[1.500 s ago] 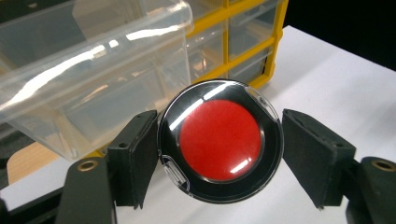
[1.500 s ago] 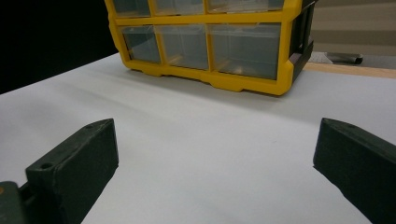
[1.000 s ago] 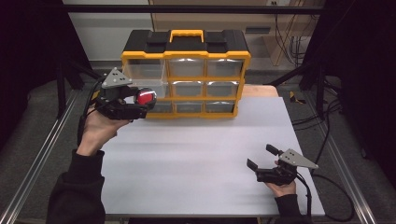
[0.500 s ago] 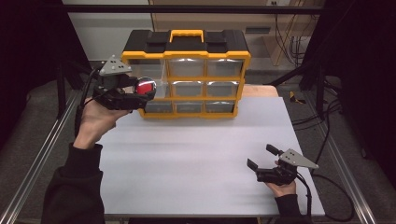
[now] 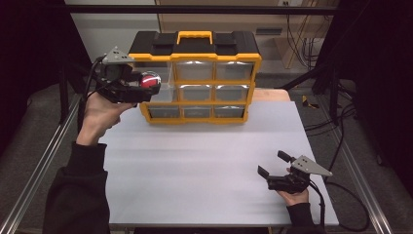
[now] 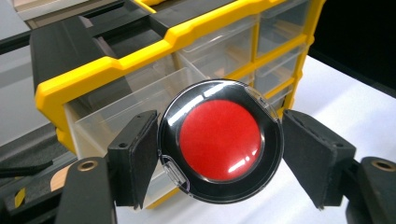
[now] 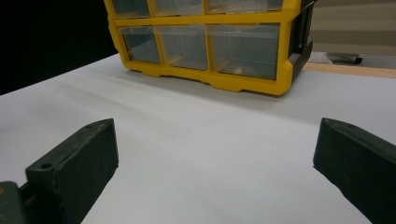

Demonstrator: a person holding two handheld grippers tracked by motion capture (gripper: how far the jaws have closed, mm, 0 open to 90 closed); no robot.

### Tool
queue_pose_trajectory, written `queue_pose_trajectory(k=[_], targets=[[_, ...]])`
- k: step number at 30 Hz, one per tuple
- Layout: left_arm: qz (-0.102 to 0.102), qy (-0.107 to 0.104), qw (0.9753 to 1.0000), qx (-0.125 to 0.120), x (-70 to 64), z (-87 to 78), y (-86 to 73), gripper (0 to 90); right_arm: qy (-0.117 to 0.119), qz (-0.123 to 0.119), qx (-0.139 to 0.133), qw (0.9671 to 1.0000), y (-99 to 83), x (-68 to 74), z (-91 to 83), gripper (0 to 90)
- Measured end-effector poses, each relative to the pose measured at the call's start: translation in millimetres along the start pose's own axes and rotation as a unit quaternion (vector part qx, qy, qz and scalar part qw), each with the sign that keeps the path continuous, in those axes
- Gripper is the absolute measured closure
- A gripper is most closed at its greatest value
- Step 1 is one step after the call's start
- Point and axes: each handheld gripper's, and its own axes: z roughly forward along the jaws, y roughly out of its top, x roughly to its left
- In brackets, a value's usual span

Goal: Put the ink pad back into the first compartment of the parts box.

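Drawer organiser first: the yellow-and-black cabinet with clear drawers stands at the far edge of the white table, and everything here is placed against it. Its top-left drawer appears pulled out a little, its open mouth showing in the left gripper view just behind and below the load. The left gripper is held up at the organiser's left front corner, level with the top row, and it carries a round red-and-black case with a clear lid. The left pad touches the case's rim, while the right pad seems to stand a hair off it, so I cannot tell how firm the pinch is. To do this step well, I would judge that the case should be carried fully over the drawer's mouth, tilted flat so that it clears the front wall, and released low rather than dropped. The right gripper rests on the table well in front of the organiser and to its right, jaws spread wide and holding nothing; it could steady the cabinet if the drawer sticks.
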Motion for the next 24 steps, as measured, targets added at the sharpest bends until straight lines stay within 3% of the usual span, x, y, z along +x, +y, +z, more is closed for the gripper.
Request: queue_pose_trajectory(k=[24], targets=[[-0.021, 0.023, 0.9993, 0.021, 24.5, 26.7, 18.1, 28.7, 0.000, 0.002, 0.002, 1.0000, 0.0, 0.2, 0.2, 0.6]])
